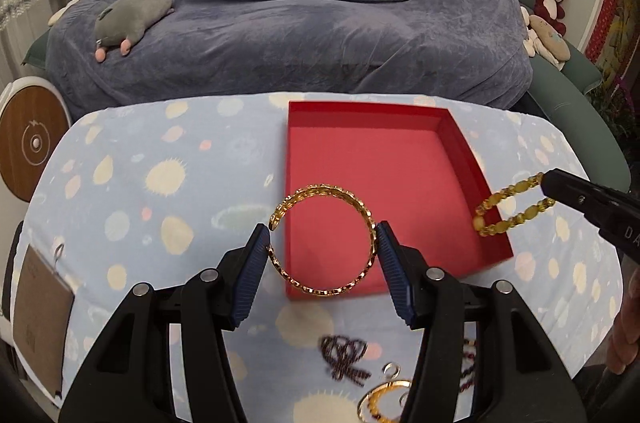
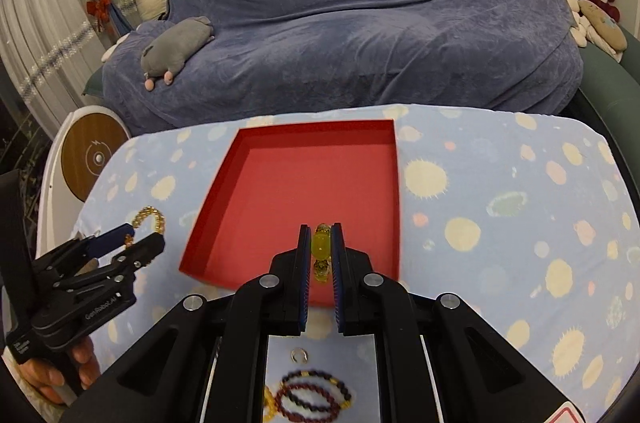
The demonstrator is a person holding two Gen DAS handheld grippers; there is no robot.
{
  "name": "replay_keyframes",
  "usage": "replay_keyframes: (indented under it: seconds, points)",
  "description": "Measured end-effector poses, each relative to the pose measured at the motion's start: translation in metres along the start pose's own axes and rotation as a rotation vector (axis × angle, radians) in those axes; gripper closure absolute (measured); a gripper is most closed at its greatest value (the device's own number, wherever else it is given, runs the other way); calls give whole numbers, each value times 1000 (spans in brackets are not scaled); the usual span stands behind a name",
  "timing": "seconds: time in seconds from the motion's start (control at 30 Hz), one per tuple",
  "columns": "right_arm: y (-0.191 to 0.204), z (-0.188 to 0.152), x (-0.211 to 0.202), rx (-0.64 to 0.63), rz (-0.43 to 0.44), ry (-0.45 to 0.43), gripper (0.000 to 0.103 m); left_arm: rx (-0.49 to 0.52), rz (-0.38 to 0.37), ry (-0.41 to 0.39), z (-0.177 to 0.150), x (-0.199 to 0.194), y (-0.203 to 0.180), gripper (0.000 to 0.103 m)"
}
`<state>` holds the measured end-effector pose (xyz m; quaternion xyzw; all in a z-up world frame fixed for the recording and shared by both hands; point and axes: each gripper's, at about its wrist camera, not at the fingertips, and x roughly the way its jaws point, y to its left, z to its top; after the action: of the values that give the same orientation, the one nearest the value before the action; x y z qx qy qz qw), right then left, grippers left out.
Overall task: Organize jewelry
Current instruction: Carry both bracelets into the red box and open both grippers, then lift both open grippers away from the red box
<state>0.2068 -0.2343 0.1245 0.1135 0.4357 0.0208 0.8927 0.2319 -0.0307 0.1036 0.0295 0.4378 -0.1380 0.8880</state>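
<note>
Red cardboard forms the open box (image 1: 360,159), which sits on my table, on a pale blue cloth (image 1: 160,183) printed with cream and pink spots; its floor shows bare in both views. My left gripper (image 1: 322,247) is clamped across a gold chain-link bangle (image 1: 324,239), one blue ribbed pad on each side of the ring, and holds it in the air over the near left corner of the box, the hoop partly over the box floor and partly over the cloth. My right gripper (image 2: 321,247) is closed on a yellow beaded bracelet (image 2: 321,247); a large yellow bead sits pinched between the pads, with smaller amber beads showing above and below it. In the left wrist view the same bracelet (image 1: 508,211) hangs as a loop from the black fingers of the right gripper (image 1: 546,189), over the right wall of the box near its near corner. In the right wrist view the left gripper (image 2: 138,237) stands just left of the box with the bangle (image 2: 150,219) rising from its tips. On the cloth near me lie more pieces: dark red beaded bracelets (image 2: 316,395), a small silver ring (image 2: 299,355), and a gold hoop (image 1: 384,399); these are blurred. Beyond the table stands a sofa under a blue-grey cover (image 1: 320,3) with a grey plush toy (image 1: 132,15) lying on it.
</note>
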Motion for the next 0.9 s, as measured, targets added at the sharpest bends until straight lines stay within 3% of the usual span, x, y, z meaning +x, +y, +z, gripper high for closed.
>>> replay_keyframes:
  seconds: [0.27, 0.47, 0.67, 0.73, 0.83, 0.9]
  points:
    - [-4, 62, 83, 5, 41, 37, 94, 55, -18, 26, 64, 81, -20, 51]
    - [-19, 74, 139, -6, 4, 92, 94, 37, -15, 95, 80, 138, -19, 51]
    - [-38, 70, 167, -4, -65, 120, 93, 24, -11, 132, 79, 166, -13, 50]
    - [-41, 70, 164, 4, -72, 96, 89, 20, -7, 124, 77, 167, -11, 50]
    - [-43, 72, 154, 16, -89, 53, 67, -5, -5, 91, 77, 162, -8, 29]
    - [-43, 73, 144, 13, -91, 25, 60, -18, 5, 61, 79, 155, -7, 25]
